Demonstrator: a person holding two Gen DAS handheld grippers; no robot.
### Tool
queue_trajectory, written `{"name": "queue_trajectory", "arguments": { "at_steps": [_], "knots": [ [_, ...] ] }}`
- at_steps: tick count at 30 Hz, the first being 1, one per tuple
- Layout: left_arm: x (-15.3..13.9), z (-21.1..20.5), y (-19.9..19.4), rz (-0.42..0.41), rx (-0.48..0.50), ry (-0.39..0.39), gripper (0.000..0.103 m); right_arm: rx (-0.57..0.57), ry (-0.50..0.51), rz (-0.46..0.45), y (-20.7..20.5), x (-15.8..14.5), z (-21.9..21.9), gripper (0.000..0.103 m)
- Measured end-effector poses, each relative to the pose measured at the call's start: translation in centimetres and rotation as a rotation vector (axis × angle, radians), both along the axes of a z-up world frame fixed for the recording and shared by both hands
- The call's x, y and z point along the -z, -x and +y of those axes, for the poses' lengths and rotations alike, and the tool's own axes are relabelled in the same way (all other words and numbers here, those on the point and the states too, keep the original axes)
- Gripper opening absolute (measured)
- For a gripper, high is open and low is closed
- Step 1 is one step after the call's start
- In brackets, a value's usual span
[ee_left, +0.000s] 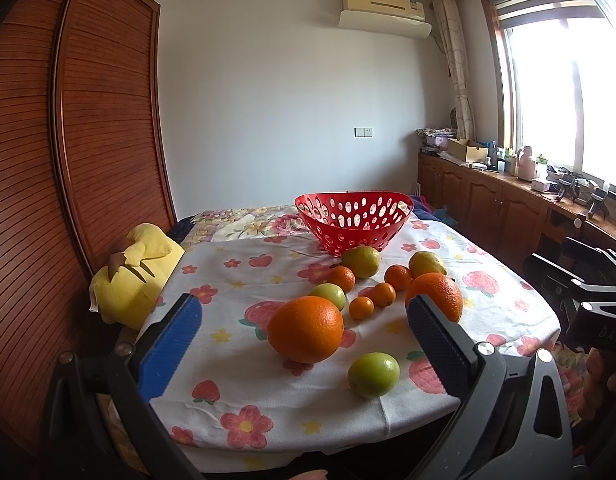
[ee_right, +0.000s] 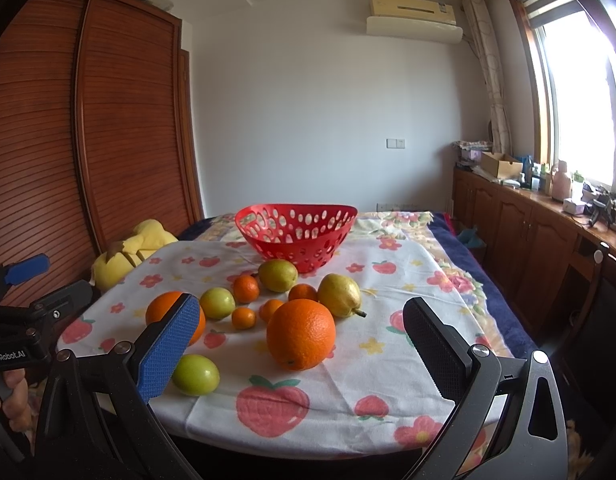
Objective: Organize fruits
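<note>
1. Red plastic, pierced with oval holes: the basket (ee_right: 296, 236) stands at the centre of the frame on the far part of the flowered tablecloth (ee_right: 348, 380), and through the holes no fruit shows inside it.
2. All the fruit lies loose on the cloth in front of the basket: two large oranges (ee_right: 301, 334), several small tangerines (ee_right: 246, 288), two pears (ee_right: 340, 295) and two round green fruits (ee_right: 196, 374).
3. Left gripper (ee_left: 304, 354): jaws wide apart, empty, hovering with one large orange (ee_left: 306, 329) lined up between its fingers.
4. Right gripper (ee_right: 302, 350): jaws likewise spread, holding nothing, facing the other large orange.
5. My judgement: sorting has not started; every fruit is left to move.
</note>
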State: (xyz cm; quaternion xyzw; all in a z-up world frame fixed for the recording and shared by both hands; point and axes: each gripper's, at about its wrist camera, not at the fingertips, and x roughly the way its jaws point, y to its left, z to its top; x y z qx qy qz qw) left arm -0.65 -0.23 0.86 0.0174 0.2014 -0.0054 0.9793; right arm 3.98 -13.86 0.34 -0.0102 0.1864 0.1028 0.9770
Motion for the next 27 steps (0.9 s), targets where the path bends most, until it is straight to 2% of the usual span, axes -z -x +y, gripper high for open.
{"name": "queue_trajectory", "arguments": {
  "at_steps": [27],
  "knots": [
    [-0.33, -0.06, 0.22, -0.01, 0.002, 0.004, 0.103, -0.001, 0.001, -0.003, 0.26, -0.05, 0.12, 0.103]
  ]
}}
